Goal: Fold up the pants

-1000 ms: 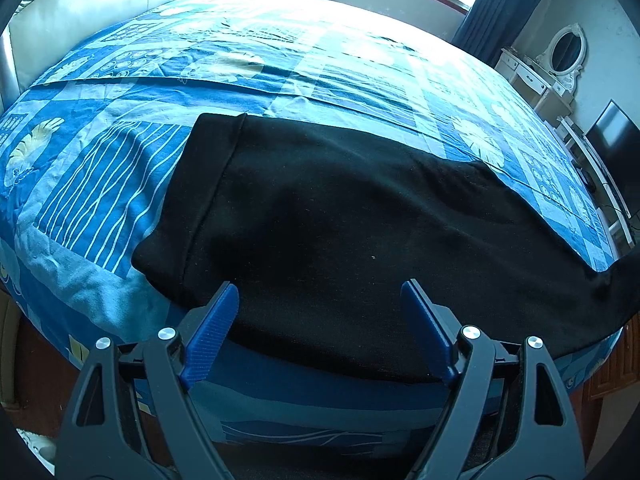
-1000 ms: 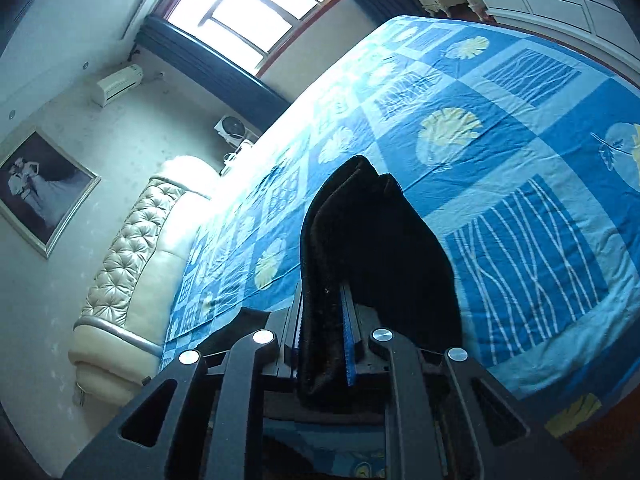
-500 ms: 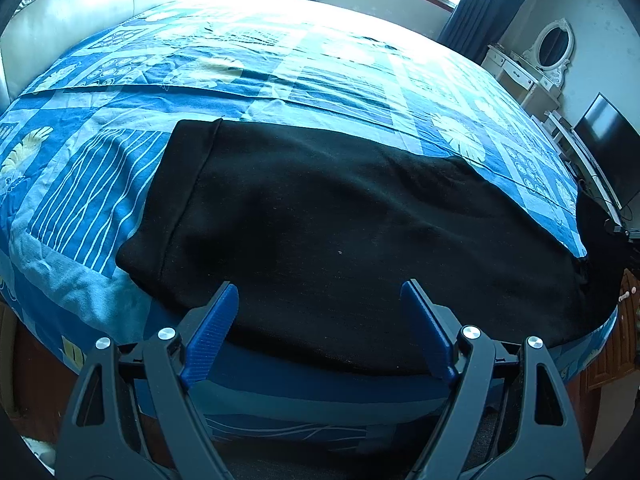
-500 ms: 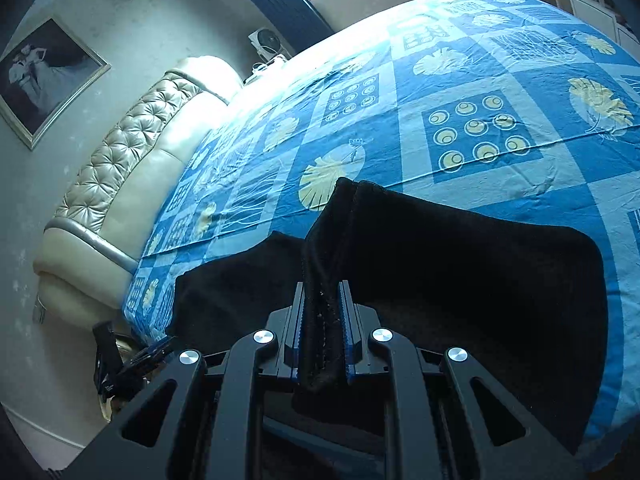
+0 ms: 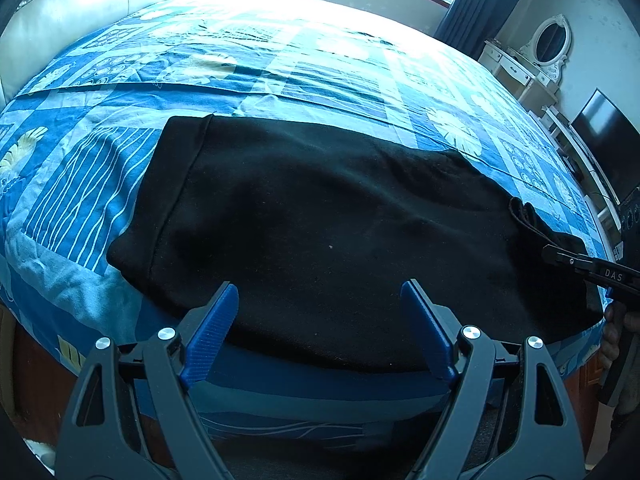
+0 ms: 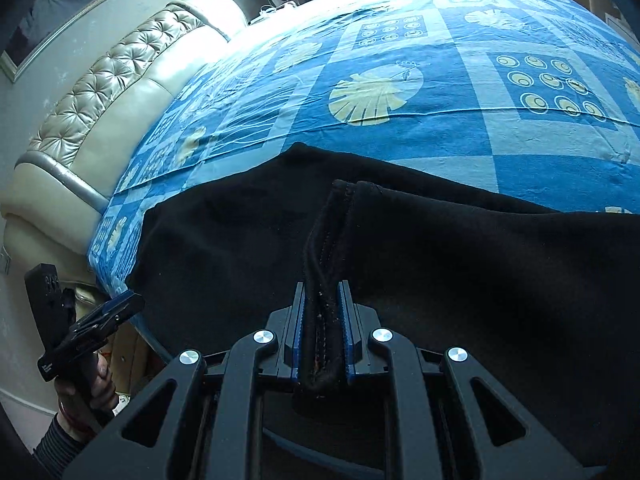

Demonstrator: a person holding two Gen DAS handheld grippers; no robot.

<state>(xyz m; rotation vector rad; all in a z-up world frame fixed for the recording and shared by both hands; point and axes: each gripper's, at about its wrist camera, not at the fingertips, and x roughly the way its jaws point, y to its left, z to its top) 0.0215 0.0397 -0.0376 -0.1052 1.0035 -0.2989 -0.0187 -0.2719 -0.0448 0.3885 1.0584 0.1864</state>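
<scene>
Black pants (image 5: 320, 216) lie spread across the near edge of a bed with a blue patterned cover (image 5: 248, 60). My left gripper (image 5: 320, 312) stands open just above the near edge of the pants, nothing between its blue pads. In the right wrist view my right gripper (image 6: 323, 312) is shut on a bunched hem of the pants (image 6: 460, 264), which it holds folded over the cloth below. The right gripper also shows at the right edge of the left wrist view, and the left one (image 6: 100, 316) at the lower left of the right wrist view, held by a hand.
A padded cream headboard (image 6: 120, 92) rims the bed's far left side. A white dresser with an oval mirror (image 5: 548, 44) and a dark screen (image 5: 604, 140) stand against the right wall. The bed's wooden base drops off just below the pants.
My right gripper has carried the pant end leftwards and down over the rest of the pants. The black cloth now covers less of the bed's right side. The left gripper has stayed put.
</scene>
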